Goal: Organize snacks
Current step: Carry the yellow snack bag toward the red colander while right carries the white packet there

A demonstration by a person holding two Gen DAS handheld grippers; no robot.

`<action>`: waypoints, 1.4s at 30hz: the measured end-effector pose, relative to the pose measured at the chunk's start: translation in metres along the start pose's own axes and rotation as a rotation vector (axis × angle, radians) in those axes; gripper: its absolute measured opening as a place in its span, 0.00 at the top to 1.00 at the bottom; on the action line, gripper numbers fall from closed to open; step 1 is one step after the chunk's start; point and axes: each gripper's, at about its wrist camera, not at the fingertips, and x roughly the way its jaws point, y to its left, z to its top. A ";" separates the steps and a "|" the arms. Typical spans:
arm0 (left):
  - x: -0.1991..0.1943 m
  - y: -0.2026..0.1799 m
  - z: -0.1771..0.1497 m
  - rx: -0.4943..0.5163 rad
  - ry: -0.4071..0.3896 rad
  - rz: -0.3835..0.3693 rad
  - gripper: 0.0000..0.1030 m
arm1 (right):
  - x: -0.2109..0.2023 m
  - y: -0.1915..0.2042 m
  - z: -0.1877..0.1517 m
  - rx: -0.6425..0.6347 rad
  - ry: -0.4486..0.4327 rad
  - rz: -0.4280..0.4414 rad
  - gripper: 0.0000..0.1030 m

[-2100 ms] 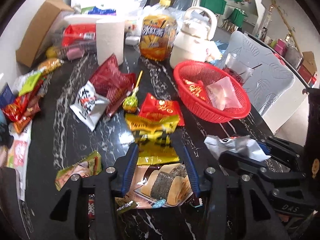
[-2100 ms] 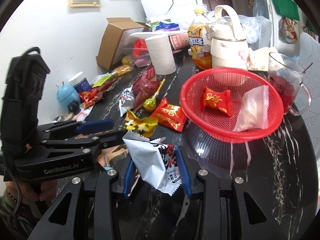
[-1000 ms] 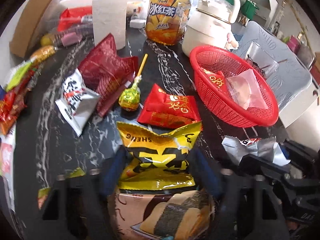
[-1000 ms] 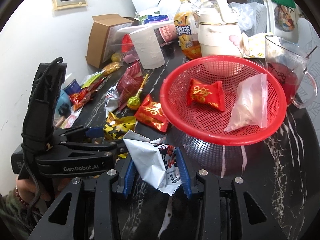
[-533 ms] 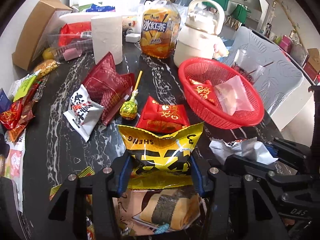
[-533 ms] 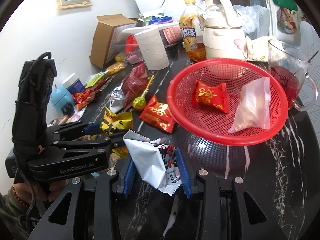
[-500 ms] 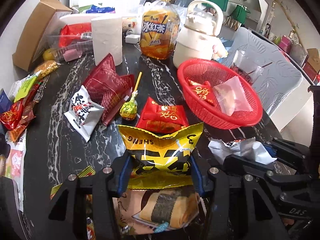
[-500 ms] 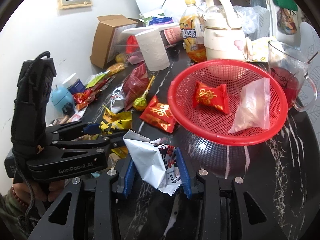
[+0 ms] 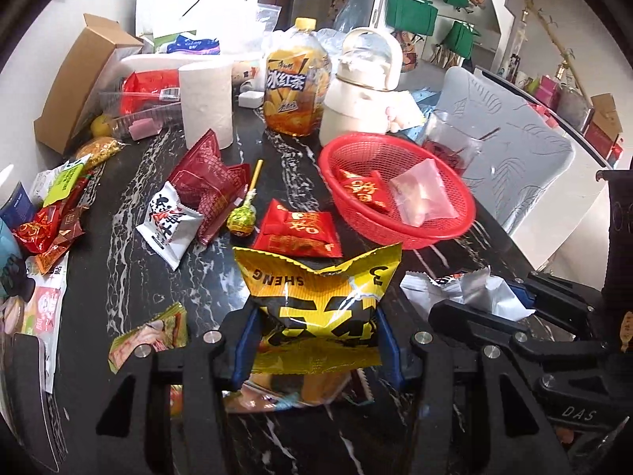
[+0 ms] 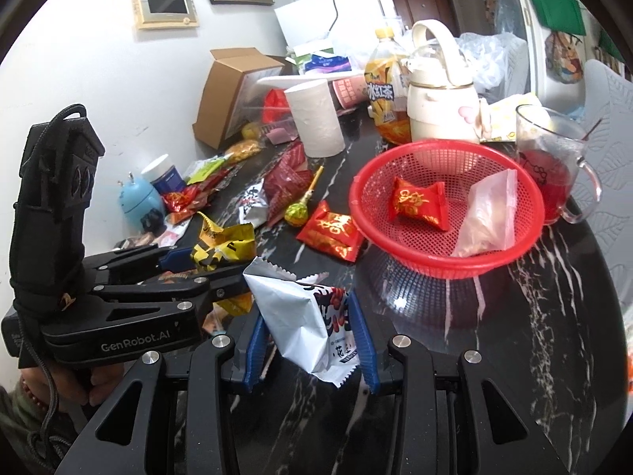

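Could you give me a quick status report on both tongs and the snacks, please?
Left tongs shut on yellow packet. Right tongs shut on silver packet. Red basket ahead, path open.

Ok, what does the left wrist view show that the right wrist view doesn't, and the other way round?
Only the left wrist view shows the green-edged snack packet lying near the left gripper, and the green bags hanging at the back.

Only the right wrist view shows the blue round gadget by the wall, the wall panel, and the whole red drink mug.

Both show the red basket holding a red candy pack and a clear bag, the yellow packet shut in the left gripper, and the silver packet shut in the right gripper.
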 end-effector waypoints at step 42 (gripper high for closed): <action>0.030 -0.070 0.051 0.119 -0.020 -0.159 0.52 | -0.051 -0.067 0.017 0.096 -0.102 -0.147 0.62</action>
